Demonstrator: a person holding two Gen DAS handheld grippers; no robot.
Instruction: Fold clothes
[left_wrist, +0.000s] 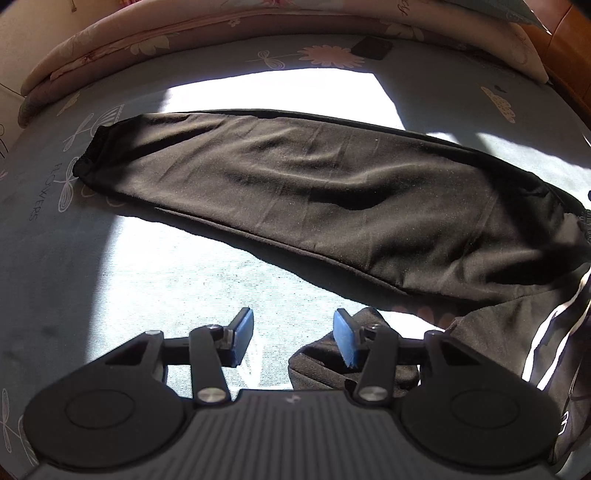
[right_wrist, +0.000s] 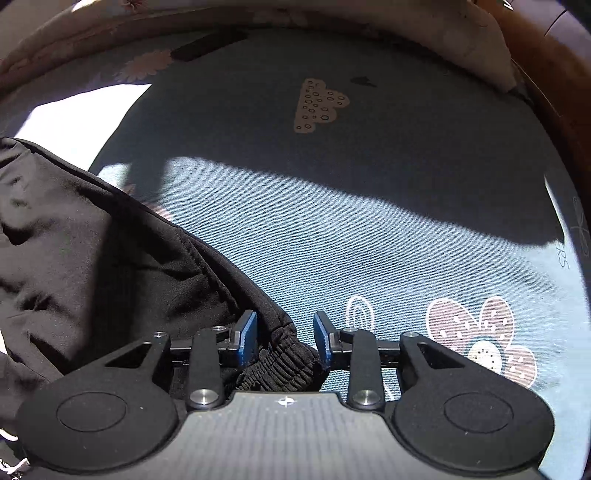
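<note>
Black sweatpants (left_wrist: 332, 199) lie on a blue-grey patterned bedsheet (left_wrist: 207, 280). In the left wrist view one leg stretches flat from its elastic cuff (left_wrist: 90, 155) at the left toward the right edge. A second leg with white side stripes (left_wrist: 546, 339) bunches at lower right. My left gripper (left_wrist: 293, 338) is open just above the sheet, its right finger over an edge of that bunched cloth. In the right wrist view the gathered elastic waistband (right_wrist: 284, 365) sits between the fingers of my open right gripper (right_wrist: 284, 336), with the pads apart from it.
A folded floral quilt (left_wrist: 184, 33) runs along the far side of the bed. A small dark rectangular object (left_wrist: 373, 48) lies on the sheet near it. A wooden frame (right_wrist: 561, 92) stands at the right. Bare bedsheet (right_wrist: 369, 240) spreads right of the pants.
</note>
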